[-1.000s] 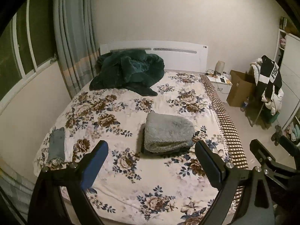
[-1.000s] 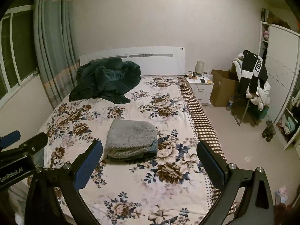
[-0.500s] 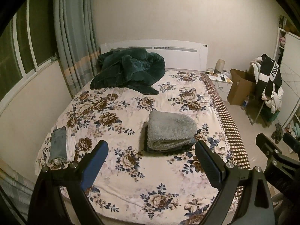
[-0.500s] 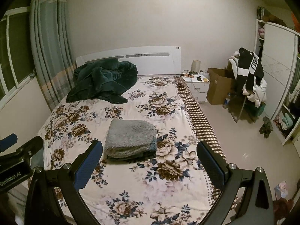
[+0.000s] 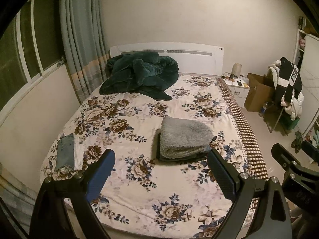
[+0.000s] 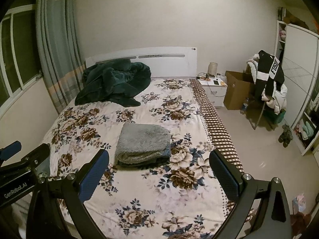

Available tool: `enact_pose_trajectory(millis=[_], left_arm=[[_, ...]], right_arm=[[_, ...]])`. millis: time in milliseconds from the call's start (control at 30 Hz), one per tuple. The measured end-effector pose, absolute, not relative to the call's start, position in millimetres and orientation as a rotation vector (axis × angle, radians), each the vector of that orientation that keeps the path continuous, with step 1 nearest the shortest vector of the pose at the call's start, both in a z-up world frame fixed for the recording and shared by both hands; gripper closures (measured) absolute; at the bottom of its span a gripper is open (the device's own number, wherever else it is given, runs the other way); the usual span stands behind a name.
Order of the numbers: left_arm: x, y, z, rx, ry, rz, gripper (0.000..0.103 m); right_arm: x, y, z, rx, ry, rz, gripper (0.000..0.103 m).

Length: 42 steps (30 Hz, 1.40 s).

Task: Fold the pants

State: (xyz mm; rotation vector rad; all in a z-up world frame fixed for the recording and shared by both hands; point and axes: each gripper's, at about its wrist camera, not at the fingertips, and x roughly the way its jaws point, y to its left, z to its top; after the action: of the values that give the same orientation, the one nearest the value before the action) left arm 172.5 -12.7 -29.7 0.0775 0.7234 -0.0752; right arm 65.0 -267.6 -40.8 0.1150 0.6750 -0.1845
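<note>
Hovering above the foot of the bed (image 5: pixel 139 195), the left gripper (image 5: pixel 159 167) and the right gripper (image 6: pixel 157 169) both have their jaws spread wide and hold nothing. The grey fleecy pants (image 5: pixel 184 136) lie as a squared bundle near the middle of the floral cover, toward the right edge, with a darker layer showing under the lower fold; I judge the folding done or nearly so.

The main risk is disturbing that bundle. The pile is thick and springy, so a late pinch on one corner could drag the top layer and let it unroll. Grabbing only the fleecy upper layer would separate it from the dark layer beneath.

Another slip would be mistaking other cloth for the task's garment: a small blue-grey folded piece (image 5: pixel 64 155) sits at the left edge, and a crumpled dark green blanket (image 5: pixel 139 75) is heaped by the headboard (image 5: pixel 195 59).
</note>
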Motion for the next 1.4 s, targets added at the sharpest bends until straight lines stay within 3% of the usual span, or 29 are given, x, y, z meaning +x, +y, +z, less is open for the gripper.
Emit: enact_pose_trajectory(millis=[1167,1267,1400], left_arm=[[166,-16,-24,0.085,0.725,-0.067,0.009],[166,-17,-24,0.089,0.738,-0.081,0.002],[163,-19,-27,0.089,0.746,-0.088,0.001]], right_arm=[[69,-257,-45,0.119,0.691,-0.160,0.001],[69,-256,-45,0.119,0.694,-0.161,0.001],[66,-255,-51,0.123,0.700,-0.166,0.000]])
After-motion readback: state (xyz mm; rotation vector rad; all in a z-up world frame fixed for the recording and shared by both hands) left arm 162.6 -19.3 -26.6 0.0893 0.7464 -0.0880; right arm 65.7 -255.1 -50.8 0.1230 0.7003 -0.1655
